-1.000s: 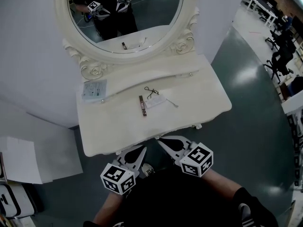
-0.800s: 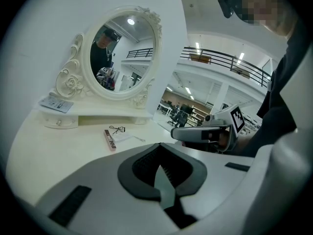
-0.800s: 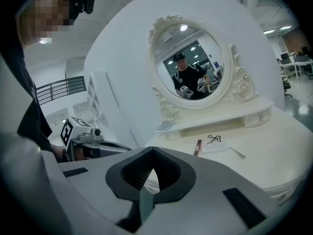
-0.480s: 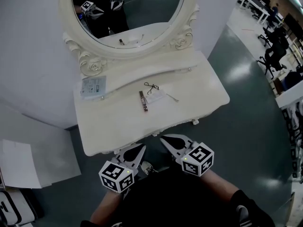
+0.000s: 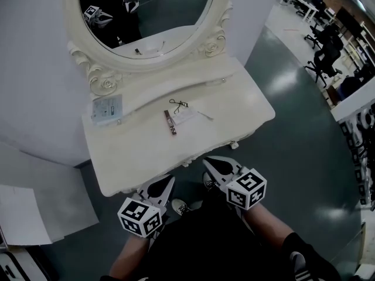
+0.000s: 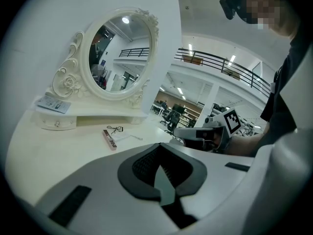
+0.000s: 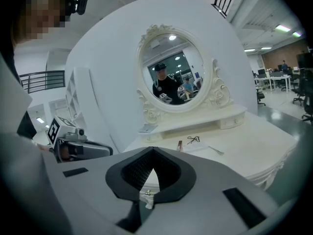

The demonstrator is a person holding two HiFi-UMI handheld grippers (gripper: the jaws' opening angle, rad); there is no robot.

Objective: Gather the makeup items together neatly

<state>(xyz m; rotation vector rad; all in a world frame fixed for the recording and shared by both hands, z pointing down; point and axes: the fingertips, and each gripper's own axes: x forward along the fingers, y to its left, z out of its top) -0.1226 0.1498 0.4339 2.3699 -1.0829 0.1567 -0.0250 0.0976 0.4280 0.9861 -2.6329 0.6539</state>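
1. A white table (image 5: 135, 151) stands against a wall. It has a big round mirror (image 5: 170, 7) at the back.
2. The makeup things lie in the middle of the table, close to one another.
3. There is a thin brown stick (image 5: 169, 122). Just beside it lies a flat white packet (image 5: 186, 116).
4. A black eyelash curler (image 5: 177, 105) lies at the far edge of that packet, nearer the mirror.
5. A thin white stick (image 5: 206, 116) lies just right of the packet.
6. One more small packet (image 5: 107, 108), pale blue and white, lies well apart from the others. It is on the raised shelf (image 5: 176, 85) under the mirror, at the left.
7. The left tongs (image 5: 164, 186) are at the near edge of the table. They are closed together and hold nothing.
8. The right tongs (image 5: 215, 165) are at the near edge too, right of the left ones. They are closed together and hold nothing.
9. Both tongs point toward the table, and neither touches any makeup thing.
10. The mirror shows the person in dark clothes with both tongs.
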